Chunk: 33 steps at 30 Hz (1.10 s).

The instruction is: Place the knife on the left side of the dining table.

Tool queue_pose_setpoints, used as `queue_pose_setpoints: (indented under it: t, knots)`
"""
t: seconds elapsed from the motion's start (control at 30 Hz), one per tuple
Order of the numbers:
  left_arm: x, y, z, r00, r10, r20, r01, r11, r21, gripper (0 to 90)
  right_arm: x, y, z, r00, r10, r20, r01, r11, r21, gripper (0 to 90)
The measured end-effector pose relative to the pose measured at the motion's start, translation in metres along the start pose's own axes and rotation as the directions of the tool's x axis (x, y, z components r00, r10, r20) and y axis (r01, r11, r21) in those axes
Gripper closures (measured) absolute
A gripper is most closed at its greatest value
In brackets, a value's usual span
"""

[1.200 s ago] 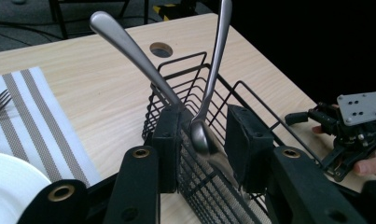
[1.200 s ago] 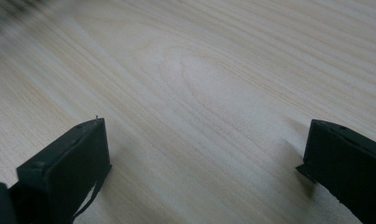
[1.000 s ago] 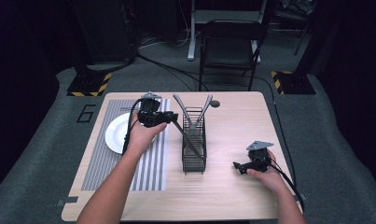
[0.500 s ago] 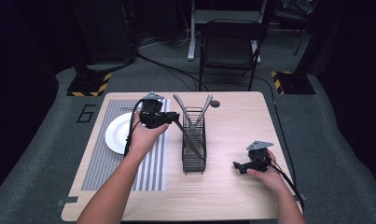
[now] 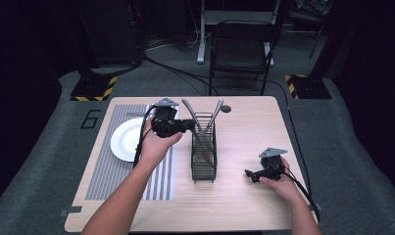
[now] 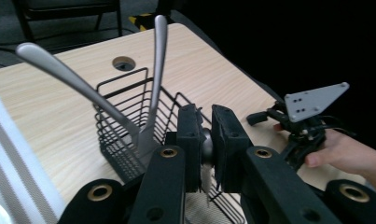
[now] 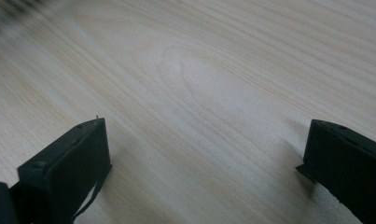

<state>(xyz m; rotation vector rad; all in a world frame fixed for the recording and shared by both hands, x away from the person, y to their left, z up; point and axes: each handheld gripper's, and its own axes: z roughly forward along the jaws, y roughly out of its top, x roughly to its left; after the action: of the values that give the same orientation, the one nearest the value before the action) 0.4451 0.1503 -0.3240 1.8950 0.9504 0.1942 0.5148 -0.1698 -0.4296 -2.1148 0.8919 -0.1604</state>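
Left gripper view has the left claw pinched on a knife's handle in the wire caddy at desk centre — stiff, slick steel. Right claw wide, at four o'clock.

L gripper held up by L hand, forearm stretched fwd, jaws just closed, pinching something thin w/ a rounded metal end; R gripper low in R hand, jaws wide apart, nothing between.
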Motion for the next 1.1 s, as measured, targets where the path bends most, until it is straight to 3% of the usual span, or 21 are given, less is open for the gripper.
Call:
queue_pose_setpoints:
  t: [0.07,0.13,0.37,0.6,1.1]
  knots:
    - [-0.004,0.002,-0.002,0.9998,-0.004,0.018,0.005,0.9998,-0.022,83.4,0.000,0.000,0.000,1.0000,0.002,0.000,-0.002,1.000,0.000,0.0]
    - [-0.008,0.004,-0.005,0.9999,0.014,0.004,-0.014,0.9995,-0.030,83.5,0.000,0.000,0.000,1.0000,-0.003,0.001,0.003,1.000,-0.002,0.0]
    - [-0.014,0.011,-0.012,0.9997,0.025,0.000,-0.025,0.9992,-0.031,83.5,0.000,0.000,0.000,1.0000,0.002,0.000,-0.002,1.000,0.003,0.0]
    - [-0.020,0.018,-0.022,0.9987,0.041,-0.030,-0.042,0.9990,-0.014,83.5,0.000,0.000,0.000,1.0000,0.005,0.000,-0.005,1.000,0.005,0.0]
    - [-0.029,0.033,-0.046,0.9986,0.033,-0.042,-0.035,0.9982,-0.050,83.5,0.000,0.000,0.000,1.0000,0.005,0.000,-0.005,1.000,0.005,0.0]
